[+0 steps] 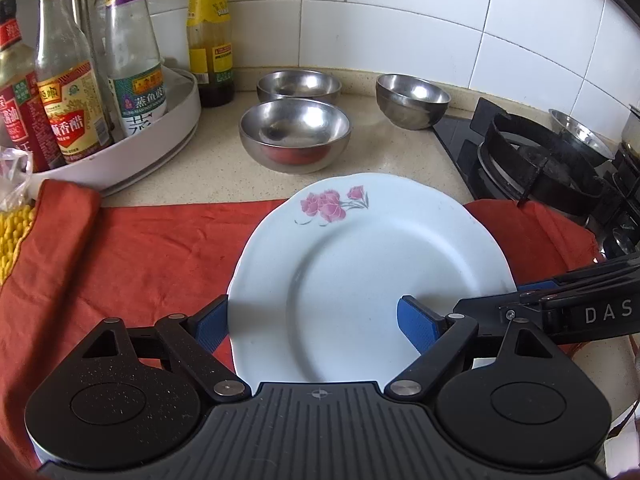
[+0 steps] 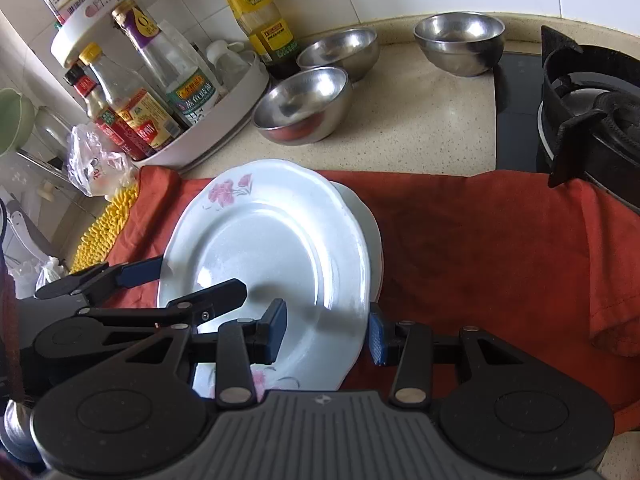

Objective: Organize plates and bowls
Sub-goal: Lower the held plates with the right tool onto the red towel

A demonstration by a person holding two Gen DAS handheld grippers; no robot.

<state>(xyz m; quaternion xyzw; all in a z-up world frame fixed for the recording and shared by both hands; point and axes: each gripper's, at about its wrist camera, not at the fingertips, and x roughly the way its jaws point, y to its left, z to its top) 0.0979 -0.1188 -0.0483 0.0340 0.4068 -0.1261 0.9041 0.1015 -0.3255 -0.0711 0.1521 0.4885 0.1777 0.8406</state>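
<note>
Left gripper gapes wide, its blue pads straddling the near-left rim of the flowered plate, not pinching it. Right gripper is spread open too, one pad over the plate's well, the other outside its right edge. That plate sits atop a second plate on the red cloth. Beyond, on the bench, three steel bowls stand near the stove.

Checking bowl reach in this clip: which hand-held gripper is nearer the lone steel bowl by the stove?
Right. The right hand-held gripper straddles the floral plate's stove-side rim; the left hand-held gripper straddles its opposite rim, farther from the lone steel bowl.
</note>
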